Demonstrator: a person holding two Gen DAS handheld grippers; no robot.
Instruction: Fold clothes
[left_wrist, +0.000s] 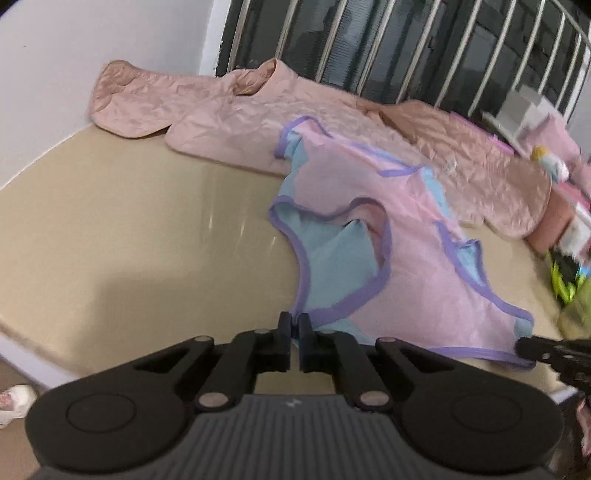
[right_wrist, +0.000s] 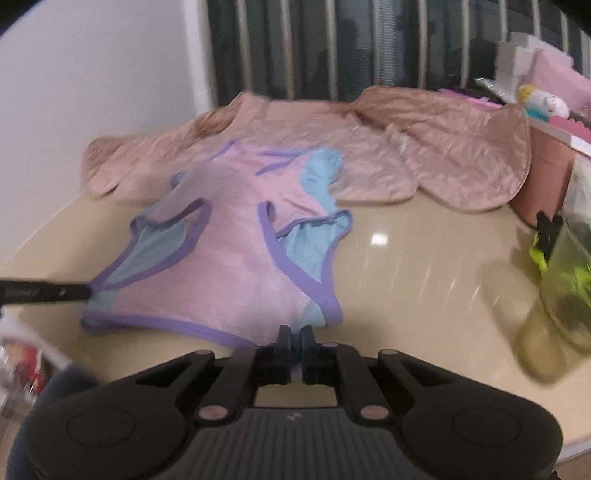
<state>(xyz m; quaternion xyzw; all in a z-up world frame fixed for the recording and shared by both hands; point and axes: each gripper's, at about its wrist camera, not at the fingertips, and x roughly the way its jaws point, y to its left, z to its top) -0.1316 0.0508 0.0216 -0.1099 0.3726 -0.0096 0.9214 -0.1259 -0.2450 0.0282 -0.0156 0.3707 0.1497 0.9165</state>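
A pink and light-blue garment with purple trim (left_wrist: 399, 243) (right_wrist: 236, 251) lies spread on a beige tabletop (left_wrist: 129, 229). My left gripper (left_wrist: 294, 325) is shut on the blue near corner of its hem. My right gripper (right_wrist: 294, 338) is shut on the hem's other near corner, where purple trim meets blue cloth. Each gripper shows in the other's view: the right gripper (left_wrist: 522, 347) at the right edge, the left gripper (right_wrist: 86, 291) at the left edge, both at the hem. A dusty-pink quilted jacket (left_wrist: 229, 110) (right_wrist: 354, 147) lies behind it.
A window with metal bars (left_wrist: 406, 48) stands behind the table. A pink box (right_wrist: 546, 173), a small plush toy (right_wrist: 539, 98) and a greenish translucent container (right_wrist: 561, 291) crowd the right side. The wall (left_wrist: 92, 44) is at the left. The table's near edge curves below my grippers.
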